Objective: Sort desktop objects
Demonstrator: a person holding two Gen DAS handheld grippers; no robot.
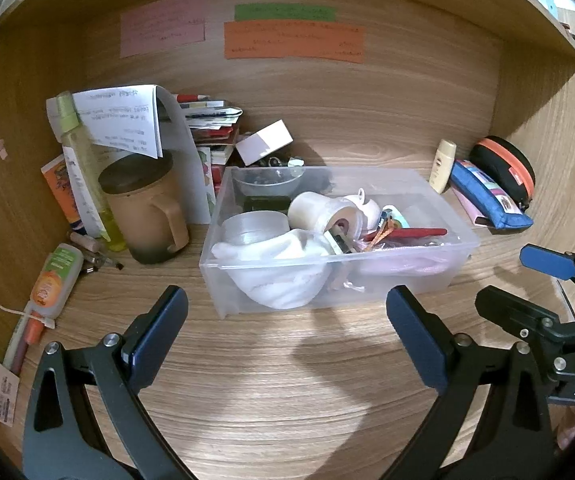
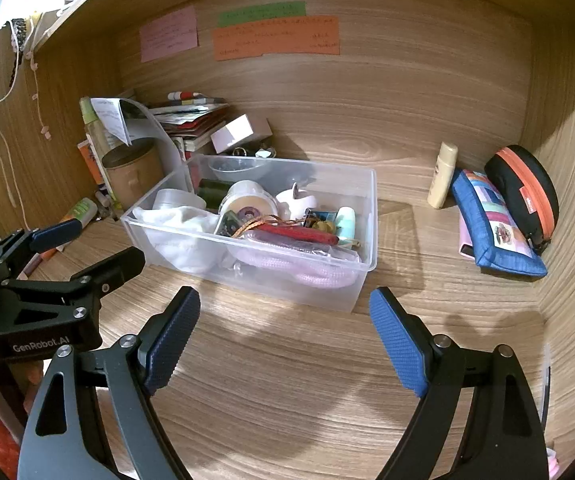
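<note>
1. Left gripper point(image 1: 287, 334): fingers spread wide, holding nothing, above bare desk point(image 1: 271, 380) just in front of the clear plastic box point(image 1: 327, 276).
2. Right gripper point(image 2: 285, 336): fingers likewise released and unloaded, before the box's front wall.
3. Box sits mid-desk, filled with white cloth point(image 1: 279, 248), tape roll point(image 1: 323, 210), red tool point(image 1: 411, 233).
4. Left rear corner: lidded brown mug point(image 1: 147, 204), spray bottle point(image 1: 83, 160), papers.
5. Right rear corner: cream bottle point(image 2: 442, 175), blue pouch point(image 2: 495, 224), black-orange case point(image 2: 527, 190).

- Handwriting on the pink, green and orange paper notes point(image 1: 293, 40) on the desk's back wall: too small to read.
- Small dark items in the clear round bowl point(image 2: 236, 168) inside the translucent plastic bin point(image 2: 361, 280): unidentifiable.
- Pink flat case point(image 2: 467, 240) near the desk's right edge: mostly hidden under the blue fabric zip pouch point(image 2: 495, 224).
</note>
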